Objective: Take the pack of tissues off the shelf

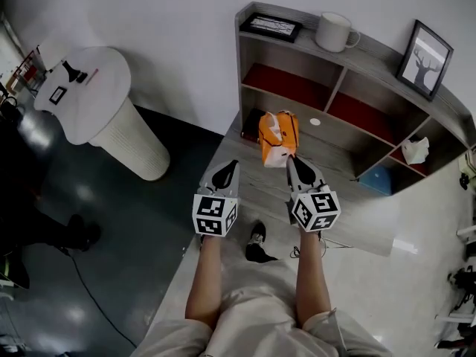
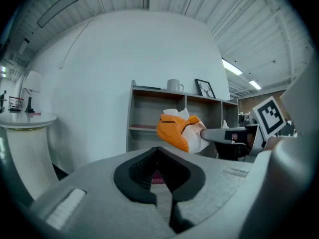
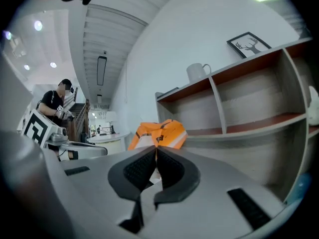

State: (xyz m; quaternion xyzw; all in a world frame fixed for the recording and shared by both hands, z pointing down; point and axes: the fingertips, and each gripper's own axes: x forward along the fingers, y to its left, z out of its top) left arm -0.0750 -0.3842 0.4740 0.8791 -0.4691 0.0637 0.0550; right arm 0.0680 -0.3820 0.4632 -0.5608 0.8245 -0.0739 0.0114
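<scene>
The orange and white pack of tissues [image 1: 277, 137] is out in front of the grey shelf unit [image 1: 349, 73], over the wooden tabletop [image 1: 357, 214]. My right gripper [image 1: 292, 157] is shut on the pack's near edge. In the right gripper view the pack [image 3: 157, 135] rises just beyond the closed jaws of the right gripper [image 3: 155, 151]. The left gripper view shows the pack [image 2: 179, 132] from the side, pinched by the right gripper's fingers [image 2: 212, 133]. My left gripper [image 1: 230, 163] hovers to the left of the pack, shut and empty, with its own tips [image 2: 158, 151] meeting.
On top of the shelf stand a white mug [image 1: 334, 32] and two framed pictures [image 1: 424, 58]. A dark object [image 1: 251, 123] lies behind the pack. Lower compartments hold a white crumpled thing [image 1: 416, 150] and something blue [image 1: 378, 179]. A white round pedestal table [image 1: 104, 106] stands at the left.
</scene>
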